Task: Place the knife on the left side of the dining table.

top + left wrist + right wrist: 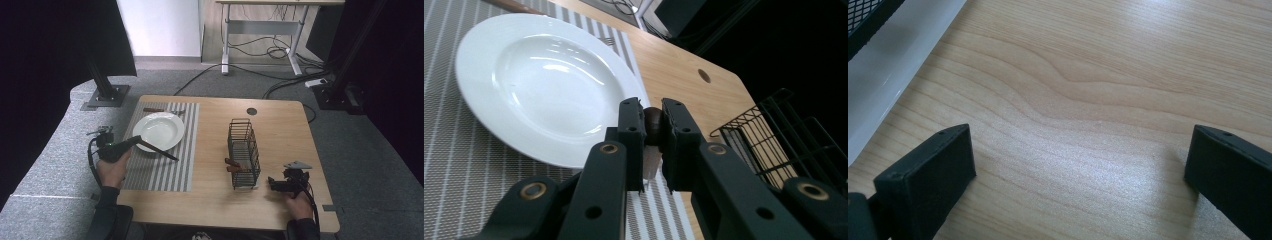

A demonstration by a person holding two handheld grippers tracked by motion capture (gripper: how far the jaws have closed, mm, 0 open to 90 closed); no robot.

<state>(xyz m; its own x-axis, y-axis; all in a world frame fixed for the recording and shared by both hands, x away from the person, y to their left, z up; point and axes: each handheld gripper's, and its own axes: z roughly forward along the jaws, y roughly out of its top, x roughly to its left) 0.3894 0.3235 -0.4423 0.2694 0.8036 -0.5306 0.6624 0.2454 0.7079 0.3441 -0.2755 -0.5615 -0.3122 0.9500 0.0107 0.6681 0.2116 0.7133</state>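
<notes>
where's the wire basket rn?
In the high view the wire basket stands upright right of centre on the table, between the striped placemat and the right gripper.

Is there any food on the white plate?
No, the white plate is bare and shiny on the striped mat.

Grey carpet (200, 82) runs under the wooden table (280, 120); a white wall (160, 25) stands at the back, beside a white-legged desk (260, 30) with black cables (260, 50) tangled beneath; black curtains (45, 60) hang on both sides; a black stand (102, 85) rises near the table's far left corner.
</notes>
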